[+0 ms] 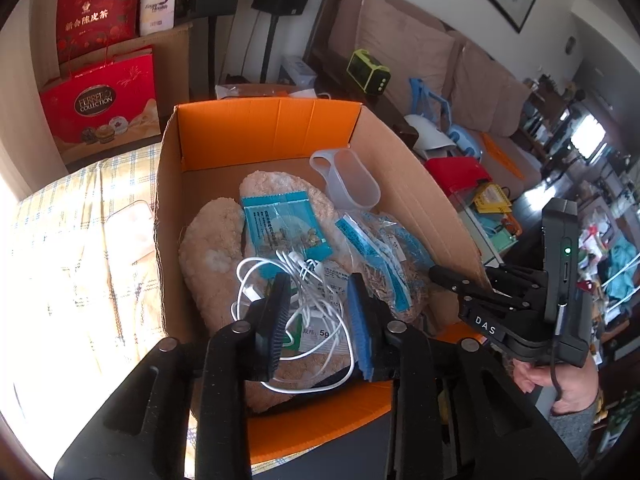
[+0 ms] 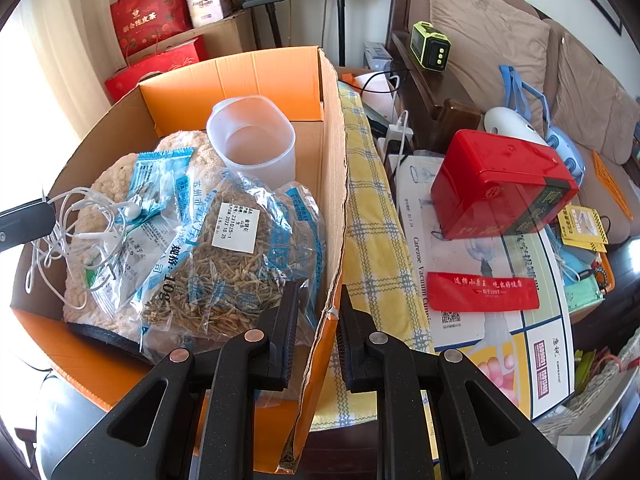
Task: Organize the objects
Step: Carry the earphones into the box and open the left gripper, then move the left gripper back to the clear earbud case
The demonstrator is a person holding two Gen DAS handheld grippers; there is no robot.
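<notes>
Cluttered living-room surfaces surround a cardboard box (image 1: 400, 168). Low in the left wrist view, the left gripper (image 1: 320, 320) stands apart over the white earphone cable (image 1: 304, 280), lying loose between its pads. Right gripper (image 2: 318, 340) clamps the box's near wall; beyond sits a measuring cup (image 2: 252, 140).

1. Daylight floods in from the left of both views; the scene is bright overall.
2. In the left wrist view the checked cloth (image 1: 80, 248) at the left edge is blown out to near white.
3. The cardboard box (image 1: 264, 128) shows a lit orange inner wall and a shadowed floor.
4. Fisheye distortion bends the sofa (image 2: 500, 40) and walls; dark vignettes fill the corners.
5. Centres are sharp, labels legible; edges soften slightly.
</notes>
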